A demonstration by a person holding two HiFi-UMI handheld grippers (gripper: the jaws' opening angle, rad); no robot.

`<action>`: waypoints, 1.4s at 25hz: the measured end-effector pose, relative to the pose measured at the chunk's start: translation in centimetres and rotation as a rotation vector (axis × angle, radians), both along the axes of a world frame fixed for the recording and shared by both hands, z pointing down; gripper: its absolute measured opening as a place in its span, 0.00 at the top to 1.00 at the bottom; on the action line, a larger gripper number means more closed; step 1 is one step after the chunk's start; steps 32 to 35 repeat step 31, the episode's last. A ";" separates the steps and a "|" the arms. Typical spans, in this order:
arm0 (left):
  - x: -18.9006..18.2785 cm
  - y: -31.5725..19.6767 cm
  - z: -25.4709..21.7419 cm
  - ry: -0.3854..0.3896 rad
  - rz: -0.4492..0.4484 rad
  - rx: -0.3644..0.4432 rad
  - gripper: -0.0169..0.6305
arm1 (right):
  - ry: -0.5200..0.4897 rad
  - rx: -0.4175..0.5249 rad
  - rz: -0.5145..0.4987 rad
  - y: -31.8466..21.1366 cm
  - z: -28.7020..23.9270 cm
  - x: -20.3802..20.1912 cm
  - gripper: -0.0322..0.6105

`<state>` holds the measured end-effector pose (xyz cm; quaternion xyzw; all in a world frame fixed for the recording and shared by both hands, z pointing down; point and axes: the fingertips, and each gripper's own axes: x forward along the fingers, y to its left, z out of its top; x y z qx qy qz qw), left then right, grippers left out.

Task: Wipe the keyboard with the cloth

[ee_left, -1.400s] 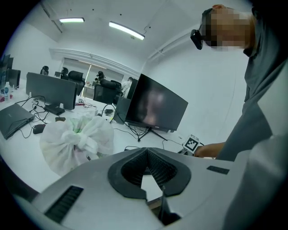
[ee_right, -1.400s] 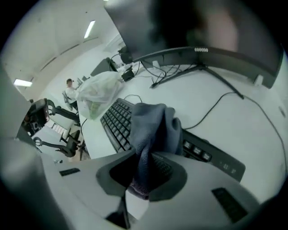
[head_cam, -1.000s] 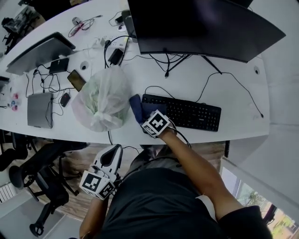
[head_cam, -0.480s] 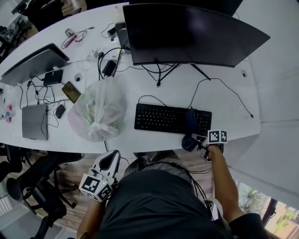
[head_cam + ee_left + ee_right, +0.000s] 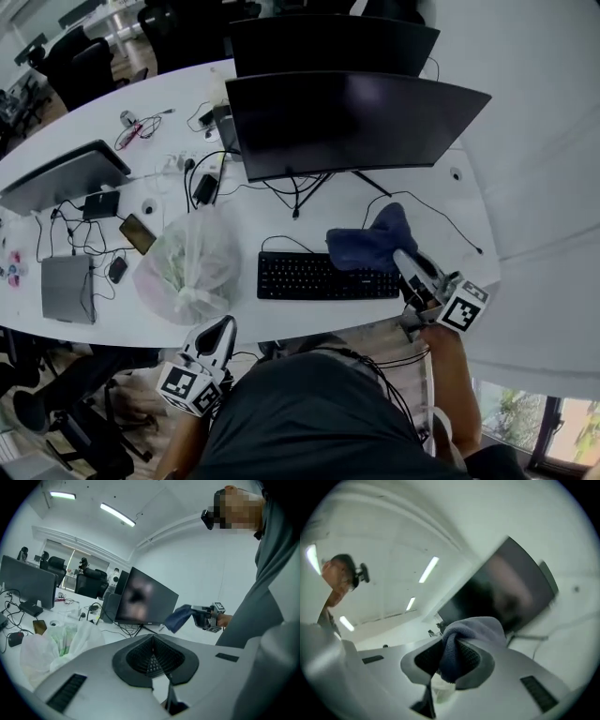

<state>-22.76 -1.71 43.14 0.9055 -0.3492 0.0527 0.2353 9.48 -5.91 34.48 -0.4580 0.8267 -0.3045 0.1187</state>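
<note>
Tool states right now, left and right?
Left tool: closed, nothing in it.
Right tool: closed on the cloth.

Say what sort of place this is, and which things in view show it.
Probably an open-plan office: a long white desk carries big monitors and a keyboard, with black office chairs behind it.

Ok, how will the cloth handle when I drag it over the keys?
Probably floppy: the cloth sags and folds from the right gripper. Likely light, since a small pinch carries it. It may bunch rather than lie flat.
</note>
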 end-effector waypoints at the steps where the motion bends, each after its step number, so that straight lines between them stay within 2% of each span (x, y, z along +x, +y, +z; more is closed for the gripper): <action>1: 0.2 -0.3 -0.8 0.018 -0.001 0.014 0.97 | 0.086 0.112 0.000 0.1 -3.5 -0.6 0.86; 2: 0.3 -0.7 -1.7 0.036 -0.002 0.030 0.97 | 0.178 0.203 0.000 0.5 -6.2 -1.3 0.86; 4: 0.4 -1.4 -3.5 0.065 -0.004 0.068 0.97 | 0.342 0.318 0.001 1.3 -9.6 -2.7 0.86; 7: 0.5 -2.2 -5.8 0.088 -0.007 0.127 0.97 | 0.491 0.376 0.010 1.9 -11.4 -4.1 0.86; 9: 0.5 -2.5 -6.5 0.087 -0.009 0.152 0.97 | 0.541 0.383 0.010 2.0 -11.6 -4.7 0.86; 15: 0.2 -2.7 -6.4 0.082 -0.014 0.166 0.97 | 0.539 0.385 -0.018 1.9 -11.6 -6.3 0.87; 35: -1.7 -2.6 -5.0 0.100 -0.032 0.139 0.97 | 0.535 0.361 -0.068 0.9 -11.0 -9.7 0.87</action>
